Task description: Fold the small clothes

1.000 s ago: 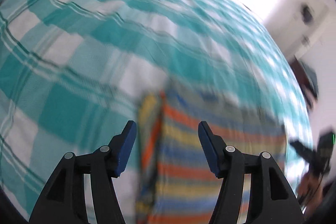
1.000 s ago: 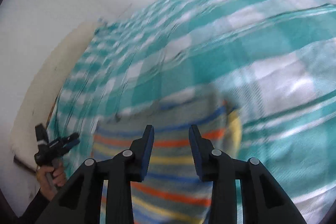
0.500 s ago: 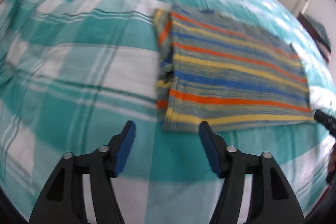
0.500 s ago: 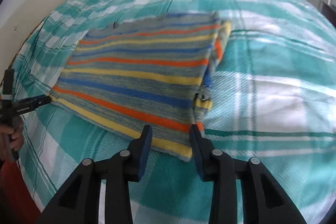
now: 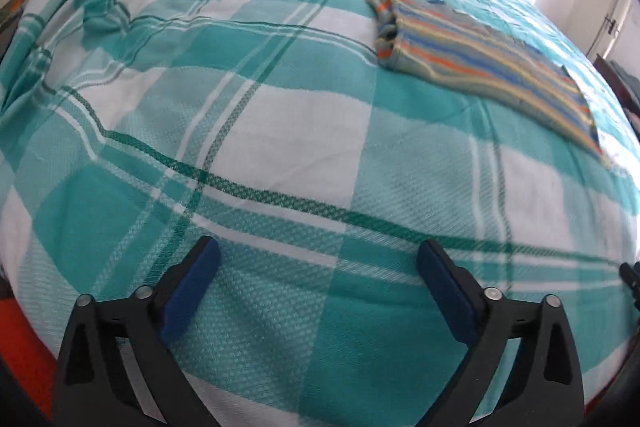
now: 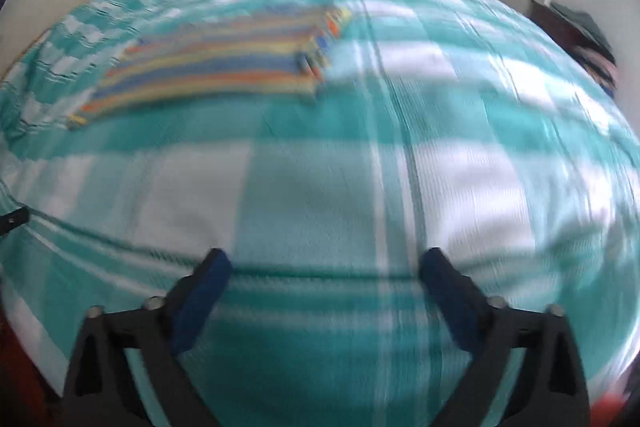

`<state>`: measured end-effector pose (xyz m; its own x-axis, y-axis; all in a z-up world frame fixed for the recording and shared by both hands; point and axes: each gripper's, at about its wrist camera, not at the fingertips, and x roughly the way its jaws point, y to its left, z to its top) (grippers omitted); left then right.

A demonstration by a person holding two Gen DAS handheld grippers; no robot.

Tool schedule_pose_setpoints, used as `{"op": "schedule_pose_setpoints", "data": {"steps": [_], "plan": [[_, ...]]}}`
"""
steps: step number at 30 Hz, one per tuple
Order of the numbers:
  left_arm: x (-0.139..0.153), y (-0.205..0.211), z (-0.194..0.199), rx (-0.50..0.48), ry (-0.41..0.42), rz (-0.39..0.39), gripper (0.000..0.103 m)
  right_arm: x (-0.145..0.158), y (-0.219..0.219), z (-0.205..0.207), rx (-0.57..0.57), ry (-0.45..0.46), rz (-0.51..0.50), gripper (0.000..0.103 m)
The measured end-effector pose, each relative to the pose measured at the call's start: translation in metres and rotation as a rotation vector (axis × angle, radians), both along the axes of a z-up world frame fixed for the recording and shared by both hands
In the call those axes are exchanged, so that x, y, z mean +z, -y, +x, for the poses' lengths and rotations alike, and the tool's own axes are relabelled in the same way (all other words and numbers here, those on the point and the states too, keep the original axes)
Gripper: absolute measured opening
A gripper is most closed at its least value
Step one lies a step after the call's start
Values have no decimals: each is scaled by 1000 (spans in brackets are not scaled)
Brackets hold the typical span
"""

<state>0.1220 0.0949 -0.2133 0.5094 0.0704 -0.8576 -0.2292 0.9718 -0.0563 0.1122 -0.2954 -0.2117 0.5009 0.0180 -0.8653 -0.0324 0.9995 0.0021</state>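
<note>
Both the left gripper (image 5: 318, 259) and the right gripper (image 6: 325, 269) are angled down over the checked bed (image 5: 280, 131), their fingers just spread wide with nothing between, while one folded striped garment (image 5: 480, 67) is seen lying well beyond them.

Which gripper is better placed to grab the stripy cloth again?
Neither clearly. The left gripper and right gripper are both open, empty and off the striped cloth, over the checked bedspread.

Teal-and-white checked bedspread (image 5: 280, 131), garment (image 5: 480, 67) striped orange, blue, yellow, grey
</note>
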Motion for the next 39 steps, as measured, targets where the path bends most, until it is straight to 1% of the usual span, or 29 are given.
{"op": "schedule_pose_setpoints", "data": {"steps": [1, 4, 6, 8, 13, 19, 30, 35, 39], "plan": [[-3, 3, 1, -17, 1, 14, 102, -4, -1, -6, 7, 33, -7, 101], [-6, 0, 3, -10, -7, 0, 102, -11, -4, -3, 36, 42, -43, 103], [-7, 0, 0, -12, -5, -7, 102, -13, 0, -2, 32, 48, -18, 103], [-7, 1, -1, -17, -1, 2, 102, -14, 1, -5, 33, 58, -13, 103], [-8, 3, -4, -33, 12, 21, 102, -16, -1, -4, 36, 58, -13, 103], [-9, 4, -4, -37, 7, 34, 102, -17, 0, -2, 45, 45, -1, 103], [-8, 5, -3, -39, 0, 34, 102, -17, 0, -5, 49, 48, 3, 103], [-8, 3, -4, -66, -9, 27, 102, -17, 0, -5, 47, 48, 0, 103], [-7, 3, -3, -67, -9, 25, 102, -16, 0, -5, 47, 49, 0, 103]]}}
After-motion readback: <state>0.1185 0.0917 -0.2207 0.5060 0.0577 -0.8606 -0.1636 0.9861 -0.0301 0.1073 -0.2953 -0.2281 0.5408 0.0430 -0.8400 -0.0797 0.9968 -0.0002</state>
